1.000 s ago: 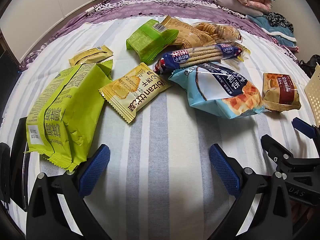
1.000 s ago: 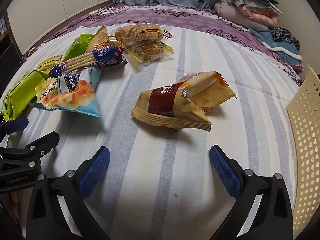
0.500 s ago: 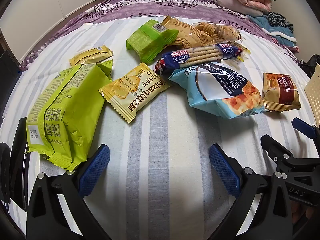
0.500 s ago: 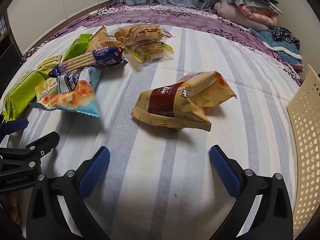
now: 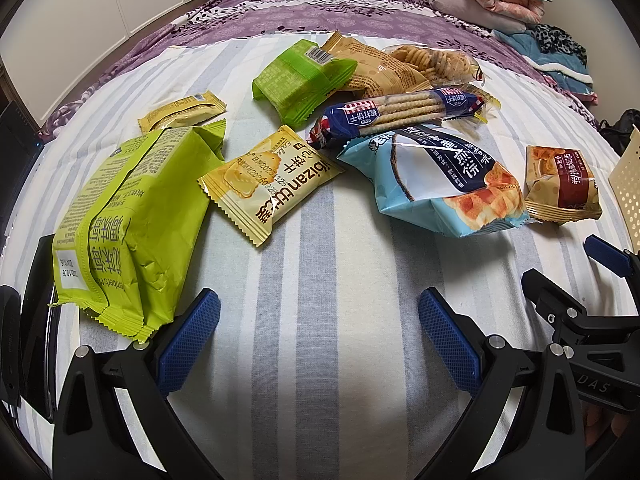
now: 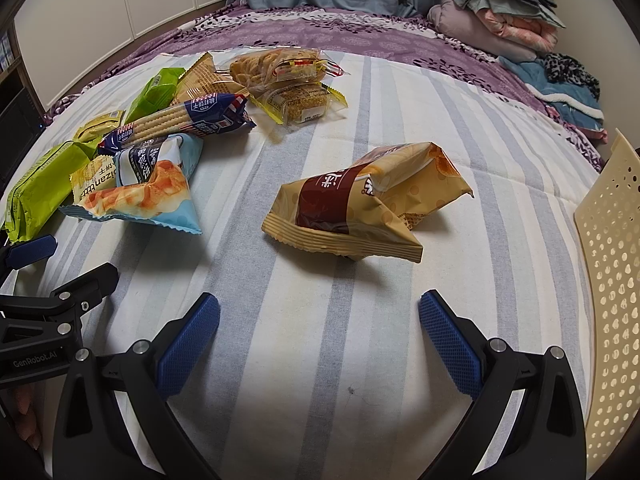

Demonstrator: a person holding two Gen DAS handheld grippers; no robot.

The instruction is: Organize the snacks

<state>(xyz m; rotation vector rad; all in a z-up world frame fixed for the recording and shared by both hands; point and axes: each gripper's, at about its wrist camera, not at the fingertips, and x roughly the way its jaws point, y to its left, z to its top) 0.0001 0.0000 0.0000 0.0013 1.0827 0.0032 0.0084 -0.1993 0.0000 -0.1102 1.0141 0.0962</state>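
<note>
Several snack packs lie on a striped bed sheet. In the left wrist view: a big lime-green bag point(image 5: 124, 224), a yellow cracker packet point(image 5: 270, 182), a light-blue bag point(image 5: 444, 184), a navy biscuit sleeve point(image 5: 400, 114), a green pack point(image 5: 298, 80). My left gripper point(image 5: 318, 340) is open and empty, just short of them. In the right wrist view a tan and maroon bag point(image 6: 360, 208) lies ahead of my right gripper point(image 6: 320, 340), which is open and empty. The same bag shows in the left wrist view point(image 5: 562, 182).
A cream perforated basket point(image 6: 612, 280) stands at the right edge. Folded clothes point(image 6: 504, 16) are piled at the far right on a purple bedspread point(image 6: 320, 28). A clear pack of noodle snacks point(image 6: 276, 66) and a small yellow packet point(image 5: 180, 112) lie farther back.
</note>
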